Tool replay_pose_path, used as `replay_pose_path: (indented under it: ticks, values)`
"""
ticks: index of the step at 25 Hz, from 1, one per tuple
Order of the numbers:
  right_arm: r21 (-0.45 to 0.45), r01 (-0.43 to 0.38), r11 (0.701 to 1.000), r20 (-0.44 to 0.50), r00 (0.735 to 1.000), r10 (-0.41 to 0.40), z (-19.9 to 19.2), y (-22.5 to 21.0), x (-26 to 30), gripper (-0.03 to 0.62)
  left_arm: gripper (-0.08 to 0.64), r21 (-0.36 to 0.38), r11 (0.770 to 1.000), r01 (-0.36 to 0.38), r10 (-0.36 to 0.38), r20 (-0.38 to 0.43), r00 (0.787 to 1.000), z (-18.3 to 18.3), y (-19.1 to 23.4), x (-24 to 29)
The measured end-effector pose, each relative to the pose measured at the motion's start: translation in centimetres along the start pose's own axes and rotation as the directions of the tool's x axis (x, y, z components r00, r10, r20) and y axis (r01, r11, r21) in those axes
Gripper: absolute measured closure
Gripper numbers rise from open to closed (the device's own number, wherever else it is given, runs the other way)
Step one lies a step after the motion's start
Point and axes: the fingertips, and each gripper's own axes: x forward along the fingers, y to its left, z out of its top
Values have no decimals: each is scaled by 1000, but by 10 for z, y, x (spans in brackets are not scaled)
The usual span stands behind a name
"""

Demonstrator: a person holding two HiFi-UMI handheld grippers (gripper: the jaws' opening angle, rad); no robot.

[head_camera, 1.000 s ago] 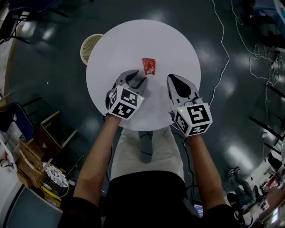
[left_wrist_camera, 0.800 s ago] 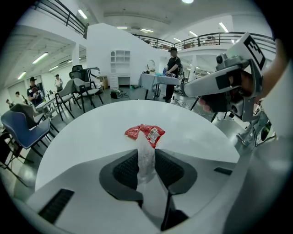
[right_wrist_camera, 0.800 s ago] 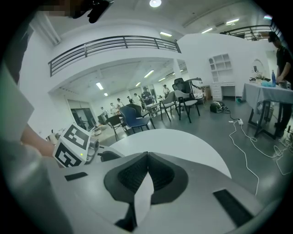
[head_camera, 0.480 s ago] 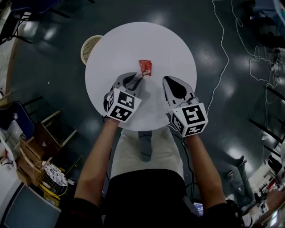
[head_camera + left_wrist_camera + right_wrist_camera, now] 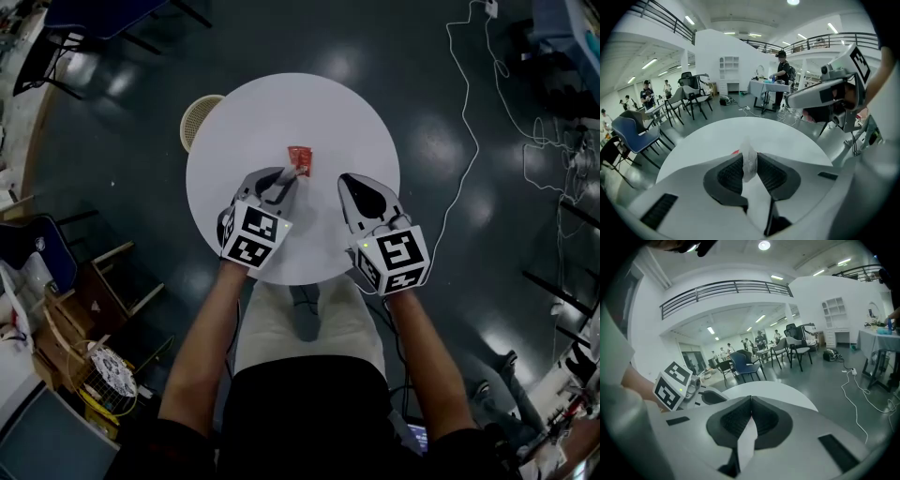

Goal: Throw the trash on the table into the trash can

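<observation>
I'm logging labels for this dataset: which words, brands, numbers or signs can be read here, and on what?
On the red wrapper: any print is too small and blurred to read.
On the left marker cube and the right marker cube: black-and-white square codes, no words or numbers.
Nothing else is legible.

My claw (image 5: 750, 166) sits low in the middle of the frame. Its jaws have just been closing and now pinch a pale crumpled wrapper (image 5: 748, 152) that sticks up between them, with a sliver of red at its left. Behind it lies the round white table (image 5: 787, 136). My other claw (image 5: 825, 96) hangs at the upper right.
</observation>
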Motion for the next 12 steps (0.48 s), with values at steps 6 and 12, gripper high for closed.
replay_pose_path:
  ticks: [6,12]
  values:
    - [-19,-27,999,14,1000,27,6,-14,-22,575,465,-18,1000,-25,25,19,1000,23,-21,1]
    - [-20,-37,999,7,999,38,1,-27,-25,575,465,-48,998,-50,51,30,998,30,-28,4]
